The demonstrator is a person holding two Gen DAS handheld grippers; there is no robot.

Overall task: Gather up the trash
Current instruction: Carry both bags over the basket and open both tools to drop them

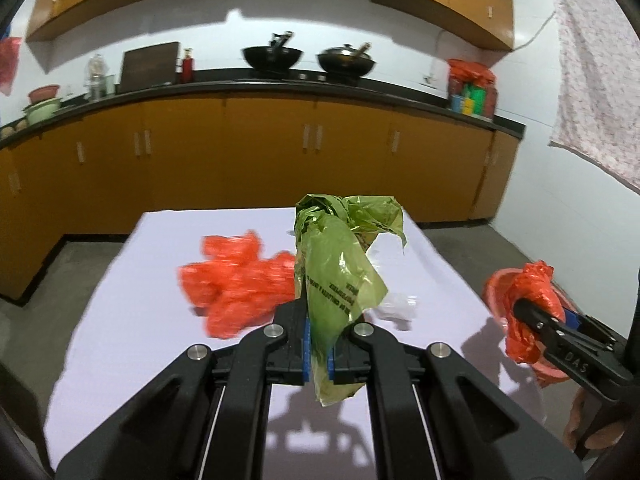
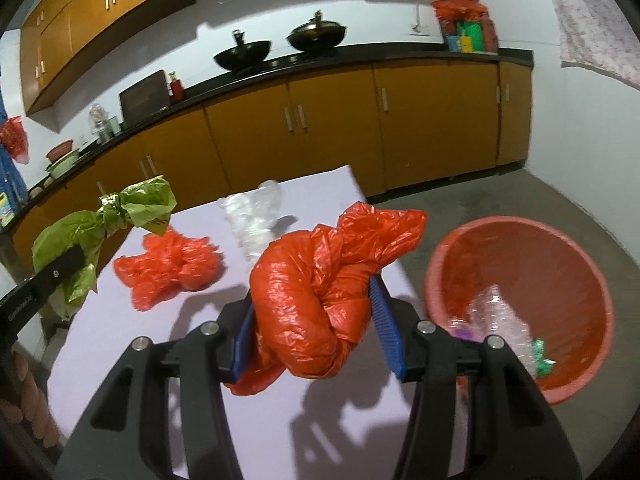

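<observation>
My left gripper (image 1: 318, 344) is shut on a crumpled green plastic bag (image 1: 340, 264), held up above the white table (image 1: 160, 320); the same green bag (image 2: 100, 224) shows at the left of the right wrist view. My right gripper (image 2: 320, 328) is shut on a bunched red plastic bag (image 2: 320, 296), near the table's right edge. That held red bag (image 1: 528, 312) appears at the far right of the left wrist view. Another red bag (image 1: 236, 288) (image 2: 172, 268) and a clear plastic bag (image 2: 252, 216) (image 1: 400, 308) lie on the table. A red basin (image 2: 520, 304) (image 1: 492, 292) on the floor holds clear wrappers.
Orange lower cabinets (image 1: 280, 152) under a black counter (image 1: 280, 88) run behind the table, with two woks (image 1: 272, 58) on top. A patterned cloth (image 1: 596, 80) hangs at the right. Grey floor (image 2: 540, 200) lies around the basin. A person's hand (image 1: 588, 428) shows at lower right.
</observation>
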